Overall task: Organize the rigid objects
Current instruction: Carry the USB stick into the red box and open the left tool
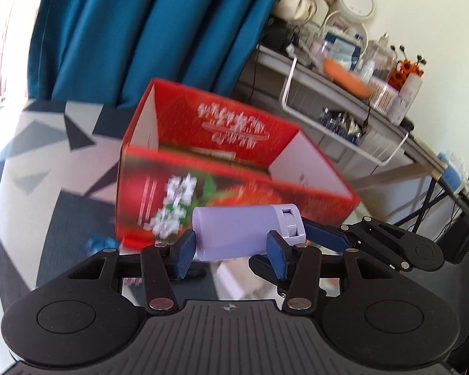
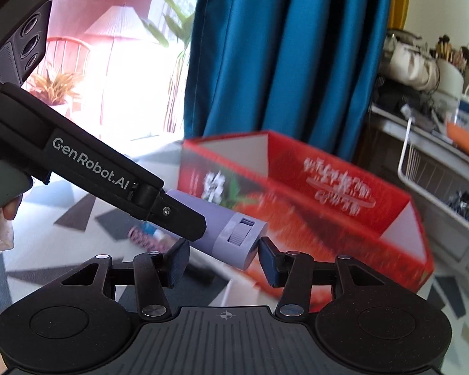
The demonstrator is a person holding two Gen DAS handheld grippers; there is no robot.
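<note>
We note the red box standing open-topped on the patterned surface, just beyond the tongs. The lilac bottle is carried lying sideways clear of the surface, left tongs clenched on its body, right tongs on its cap end. We judge the transfer step underway; next, both must clear the near wall and lower it inside.

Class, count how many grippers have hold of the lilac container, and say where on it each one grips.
2. The left gripper clamps the smooth body of the lilac container. The right gripper clamps its ridged cap end. No other gripper is in view.
</note>
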